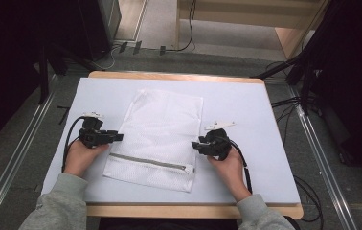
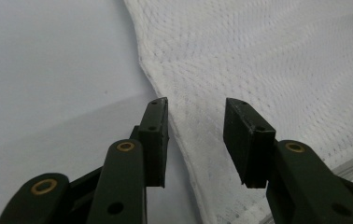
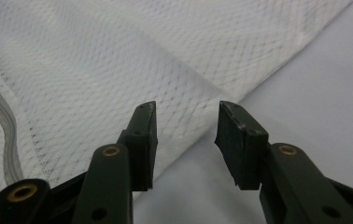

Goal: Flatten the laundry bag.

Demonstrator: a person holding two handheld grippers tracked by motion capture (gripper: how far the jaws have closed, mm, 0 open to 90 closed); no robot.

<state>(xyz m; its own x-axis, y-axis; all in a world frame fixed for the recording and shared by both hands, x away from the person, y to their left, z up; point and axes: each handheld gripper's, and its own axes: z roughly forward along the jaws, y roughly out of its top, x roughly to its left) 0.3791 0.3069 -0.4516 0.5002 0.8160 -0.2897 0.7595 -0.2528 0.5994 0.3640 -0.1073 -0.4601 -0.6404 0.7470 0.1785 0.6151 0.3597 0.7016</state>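
Lying flat at the centre of the high view, a white mesh bag (image 1: 162, 136) is seen on the pale table (image 1: 246, 100), its long axis running up the frame and its zipper (image 1: 150, 161) across the lower end, flanked by the left gripper (image 1: 118, 137) and right gripper (image 1: 196, 144), both at its side edges. In the left gripper view, the jaws are spread over the bag's edge (image 2: 184, 140), which crosses the gap from upper left to bottom centre, the mesh filling the right of the frame. In the right gripper view, the jaws are likewise spread, and the bag's edge (image 3: 198, 135) runs from lower left to upper right, the mesh to the upper left.

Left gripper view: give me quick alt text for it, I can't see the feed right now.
The left gripper is open, its two black jaws straddling the left edge of a white mesh laundry bag lying flat on a pale table cover. Part of the bag's zipper shows at lower right.
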